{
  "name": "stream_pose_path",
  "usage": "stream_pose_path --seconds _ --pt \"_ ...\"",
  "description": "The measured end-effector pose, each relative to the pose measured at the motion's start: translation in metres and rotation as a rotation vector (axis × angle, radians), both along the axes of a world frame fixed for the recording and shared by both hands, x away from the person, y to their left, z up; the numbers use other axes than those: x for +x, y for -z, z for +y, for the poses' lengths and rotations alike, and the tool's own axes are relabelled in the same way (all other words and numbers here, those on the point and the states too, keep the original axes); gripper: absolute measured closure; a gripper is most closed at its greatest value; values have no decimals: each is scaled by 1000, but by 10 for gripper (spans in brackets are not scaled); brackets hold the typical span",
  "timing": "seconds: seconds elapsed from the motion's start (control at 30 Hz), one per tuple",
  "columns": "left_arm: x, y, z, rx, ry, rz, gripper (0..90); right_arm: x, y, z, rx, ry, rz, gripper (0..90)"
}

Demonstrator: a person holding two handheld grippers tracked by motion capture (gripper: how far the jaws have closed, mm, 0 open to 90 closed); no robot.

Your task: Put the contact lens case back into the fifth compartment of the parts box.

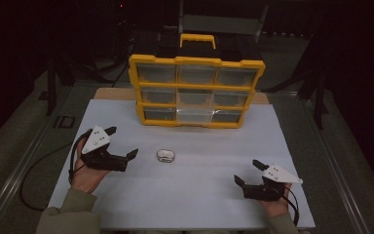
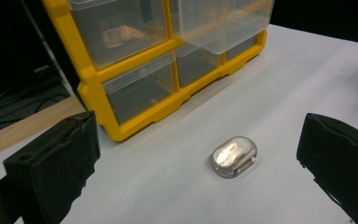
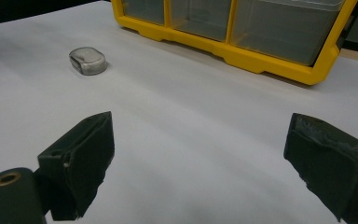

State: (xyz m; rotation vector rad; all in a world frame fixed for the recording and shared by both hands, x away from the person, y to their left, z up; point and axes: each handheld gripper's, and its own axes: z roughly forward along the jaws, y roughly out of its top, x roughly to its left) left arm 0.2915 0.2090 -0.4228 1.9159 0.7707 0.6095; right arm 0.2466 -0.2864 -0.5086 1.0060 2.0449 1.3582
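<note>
On the white worktop (image 1: 185, 190) a small metal case (image 1: 166, 155) is found just right of the spread, empty left claw (image 1: 123, 142). The right claw (image 1: 246, 171), also spread and empty, is held farther off, so the left is judged better placed.

The worktop (image 1: 185, 195) is showing plain white. The drawer cabinet (image 1: 196, 90) is showing a bright yellow frame with clear, colourless drawers. The small rounded tin (image 1: 166, 155) is gleaming silver. Each hand-held gripper, left (image 1: 121, 145) and right (image 1: 249, 172), is showing black jaws and a pale grey plate.
</note>
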Motion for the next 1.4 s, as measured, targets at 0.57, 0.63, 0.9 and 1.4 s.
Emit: stream_pose_path --seconds 0.57,0.63,0.9,1.4 --pt "22 -7 -5 -3 78 60 0 0 0 1 -1 -1 3 87" --pt "25 -7 -8 5 86 68 0 0 0 0 1 1 1 87" --pt "36 -7 -20 57 115 105 0 0 0 0 2 1 -1 87" --pt "50 -3 -37 132 149 167 0 0 0 0 1 -2 0 87"
